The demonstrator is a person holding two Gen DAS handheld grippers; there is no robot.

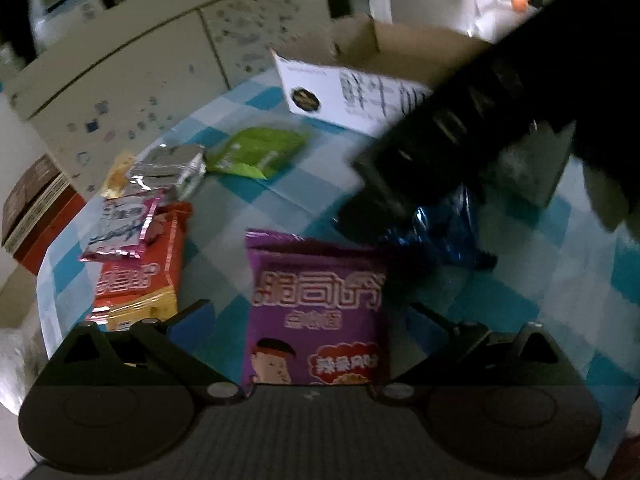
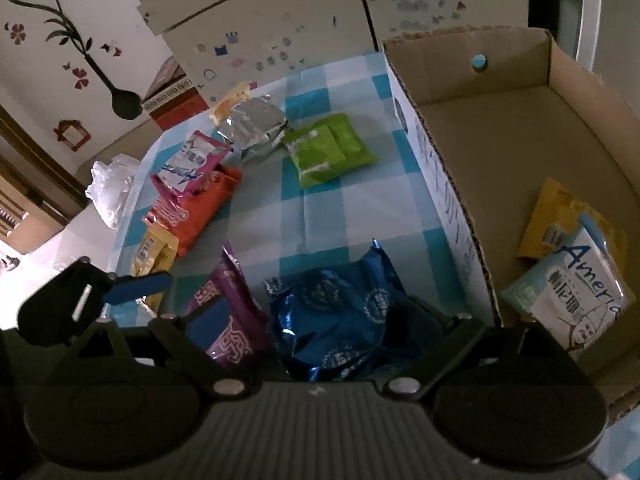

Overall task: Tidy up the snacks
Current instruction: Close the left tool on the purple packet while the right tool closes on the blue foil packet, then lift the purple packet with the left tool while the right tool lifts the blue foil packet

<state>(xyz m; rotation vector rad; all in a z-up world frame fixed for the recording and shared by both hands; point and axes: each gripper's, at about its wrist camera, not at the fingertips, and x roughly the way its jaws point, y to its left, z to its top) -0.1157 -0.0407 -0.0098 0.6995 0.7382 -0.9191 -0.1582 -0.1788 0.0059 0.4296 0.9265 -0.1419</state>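
A purple snack packet (image 1: 316,312) lies on the blue checked tablecloth (image 1: 256,200) between the wide-apart fingers of my left gripper (image 1: 308,306), which do not press on it. My right gripper (image 2: 312,308) stands open over a shiny blue packet (image 2: 340,312), with the purple packet (image 2: 232,320) beside its left finger. In the left wrist view the right gripper (image 1: 420,168) is a dark blur above the blue packet (image 1: 444,232). A cardboard box (image 2: 448,128) at the right holds a yellow packet (image 2: 556,216) and a white and teal packet (image 2: 576,292).
Green (image 2: 328,152), silver (image 2: 256,124), pink and white (image 2: 192,164), orange (image 2: 200,208) and yellow (image 2: 154,252) packets lie along the table's left and far side. A sticker-covered cabinet (image 2: 280,20) stands behind. A white plastic bag (image 2: 108,188) sits past the left table edge.
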